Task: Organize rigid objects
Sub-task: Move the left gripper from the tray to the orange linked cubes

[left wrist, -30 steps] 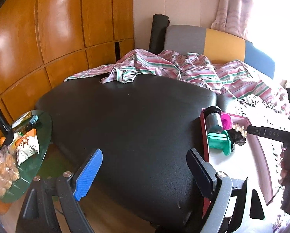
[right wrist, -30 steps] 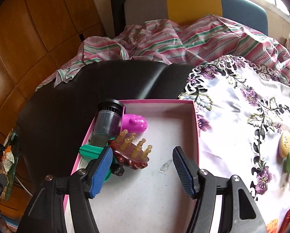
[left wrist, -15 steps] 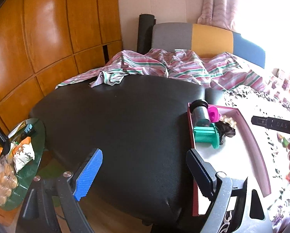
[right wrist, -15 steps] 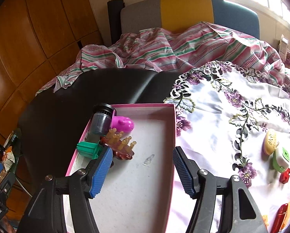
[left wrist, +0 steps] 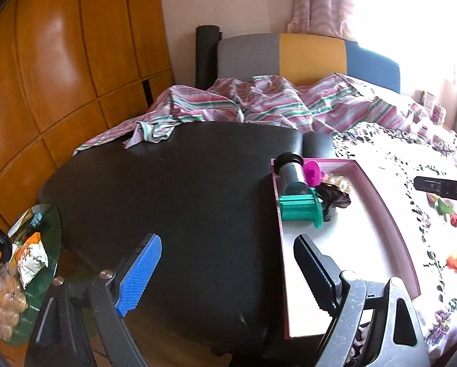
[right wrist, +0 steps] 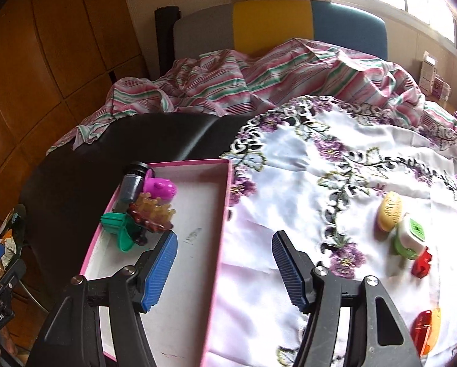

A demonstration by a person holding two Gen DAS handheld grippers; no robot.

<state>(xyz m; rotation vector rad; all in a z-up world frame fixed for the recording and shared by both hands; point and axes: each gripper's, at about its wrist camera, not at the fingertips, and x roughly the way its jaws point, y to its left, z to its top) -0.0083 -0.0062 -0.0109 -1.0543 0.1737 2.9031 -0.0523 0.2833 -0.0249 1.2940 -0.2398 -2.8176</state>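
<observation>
Reaching toward the loose pieces at three o'clock suits the right gripper [right wrist: 225, 267], its jaws parted about halfway and empty. On the white embroidered cloth [right wrist: 305, 183], the yellow oval toy [right wrist: 389, 211], green-and-white block [right wrist: 410, 238] and red pieces lie well apart from the pink-rimmed cardboard tray [right wrist: 225, 202] at nine o'clock; approach from above, clear of its rim. The left gripper [left wrist: 228, 275] hangs wide, empty, over black upholstery [left wrist: 167, 198].

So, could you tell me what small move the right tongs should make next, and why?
Probably swing the right tongs toward the yellow oval piece on the floral cloth. The tongs are open and empty, the pink box already holds several items, and loose pieces remain outside it.
</observation>
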